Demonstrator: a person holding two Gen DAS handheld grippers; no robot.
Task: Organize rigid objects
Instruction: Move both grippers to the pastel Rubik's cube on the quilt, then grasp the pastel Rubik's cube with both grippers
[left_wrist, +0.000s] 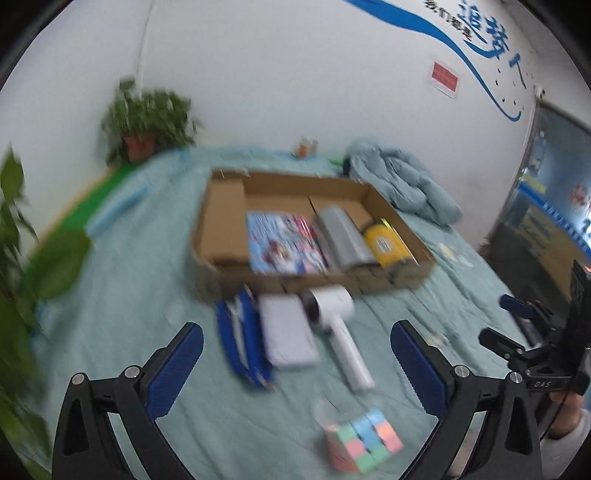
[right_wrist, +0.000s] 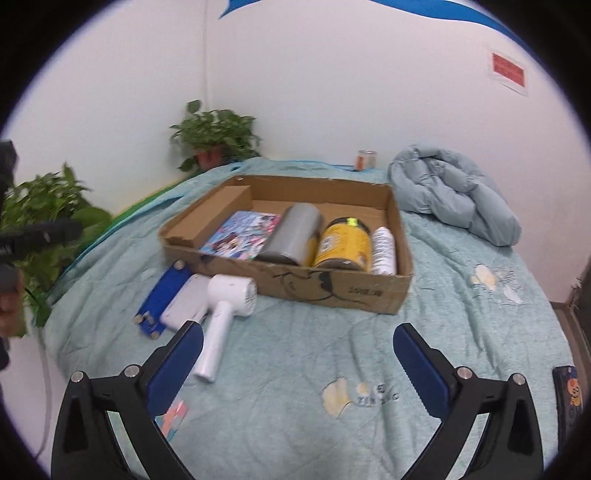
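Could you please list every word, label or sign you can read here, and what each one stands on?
"DAS": black right gripper frame.
"追梦人": large blue characters on the white wall.
Red wall notice: too blurred.
Yellow can label, cardboard box print, bedspread embroidery, colourful book: unreadable.

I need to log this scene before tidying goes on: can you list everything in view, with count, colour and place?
cardboard box: 1, brown, mid-bed, open top
picture book: 1, blue and pink, in box, left
grey cylinder: 1, grey, in box beside book
yellow can: 1, yellow, in box, right of cylinder
white bottle: 1, white, in box, far right
white handheld device: 1, white, on bedspread before box
white flat case: 1, left of device
blue flat item: 1, blue, leftmost
puzzle cube: 1, pastel, nearest
quilt: 1, pale blue, bundled, right
potted plants: 2, green, left
small jar: 1, far edge
bedspread: 1, teal
left gripper: fingers open, empty
right gripper: fingers open, empty
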